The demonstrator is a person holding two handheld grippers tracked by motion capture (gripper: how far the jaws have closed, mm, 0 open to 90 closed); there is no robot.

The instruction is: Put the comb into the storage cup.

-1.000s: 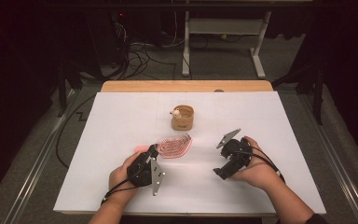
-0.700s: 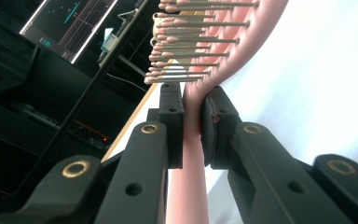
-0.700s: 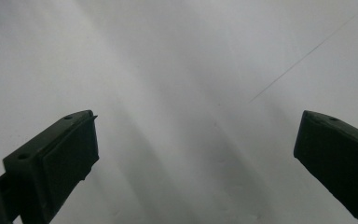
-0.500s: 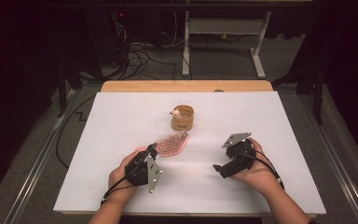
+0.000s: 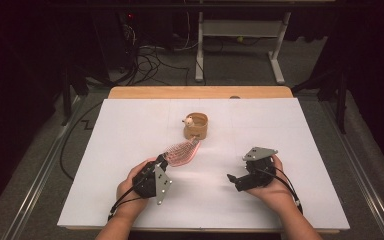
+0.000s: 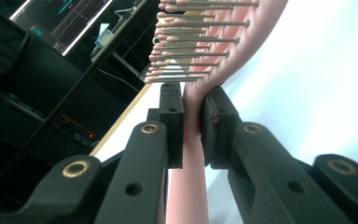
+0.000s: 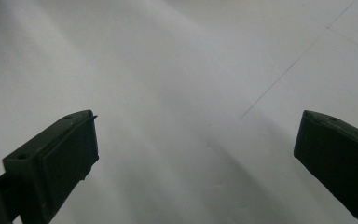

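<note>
Left gripper (image 5: 161, 161) pinches the pink hairbrush (image 5: 182, 151); right gripper (image 5: 236, 181), jaws spread, seemingly over bare table (image 5: 130, 130).

wooden cup (image 5: 196, 125), white table (image 5: 130, 130), floor cables (image 5: 150, 62)

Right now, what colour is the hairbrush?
Pink, the hairbrush shows best in the left gripper view.

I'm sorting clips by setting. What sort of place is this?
Probably a lab or recording workspace: a white-covered table, tangled cables on the floor behind it, and a lit monitor in the left tool's view.
</note>
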